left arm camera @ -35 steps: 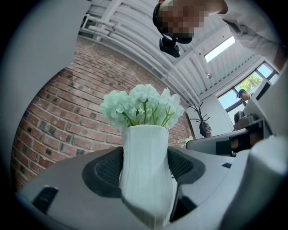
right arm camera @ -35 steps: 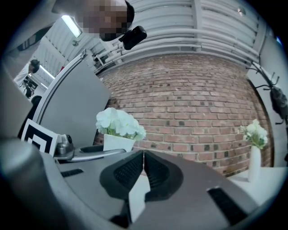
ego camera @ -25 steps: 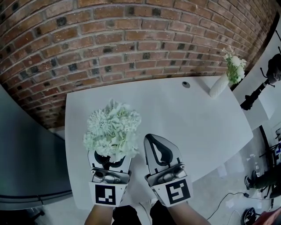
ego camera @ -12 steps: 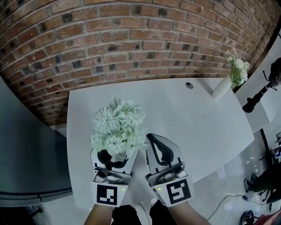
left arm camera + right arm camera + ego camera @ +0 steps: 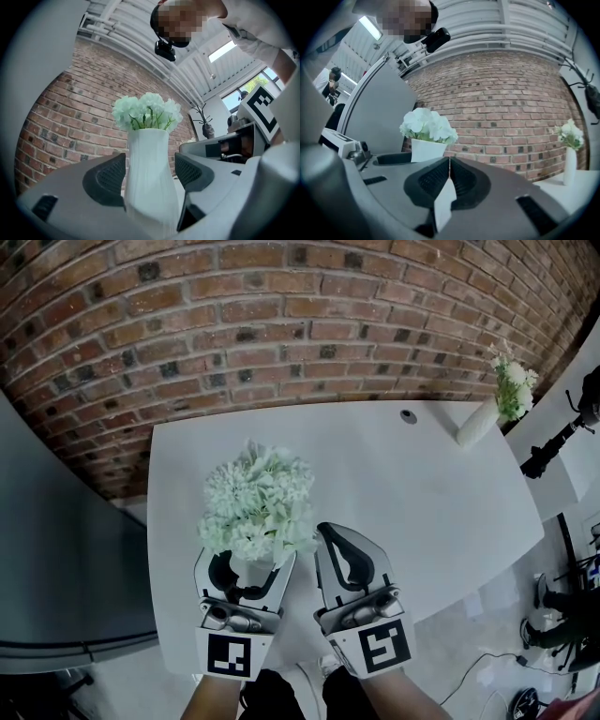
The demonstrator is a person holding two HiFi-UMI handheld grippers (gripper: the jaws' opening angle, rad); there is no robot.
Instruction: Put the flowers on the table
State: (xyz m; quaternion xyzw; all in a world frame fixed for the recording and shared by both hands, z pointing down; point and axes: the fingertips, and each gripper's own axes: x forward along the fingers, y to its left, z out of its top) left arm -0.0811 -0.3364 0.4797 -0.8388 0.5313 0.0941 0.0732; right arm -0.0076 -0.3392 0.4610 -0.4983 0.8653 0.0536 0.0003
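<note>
A white ribbed vase (image 5: 151, 183) of pale green-white flowers (image 5: 255, 503) sits between the jaws of my left gripper (image 5: 246, 563), which is shut on it over the near part of the white table (image 5: 441, 493). The same flowers (image 5: 147, 110) rise above the vase, and the bunch (image 5: 427, 125) shows to the left in the right gripper view. My right gripper (image 5: 345, 554) is beside it on the right, shut with nothing between its jaws. I cannot tell whether the vase's base touches the table.
A second white vase with flowers (image 5: 490, 399) stands at the table's far right corner, its flowers (image 5: 570, 136) also showing at the right. A small round grommet (image 5: 408, 415) sits near the back edge. A brick wall (image 5: 281, 324) runs behind; a grey panel (image 5: 56, 559) stands left.
The left gripper with the vase has moved slightly forward and to the right over the table. The right gripper stays shut beside it.
</note>
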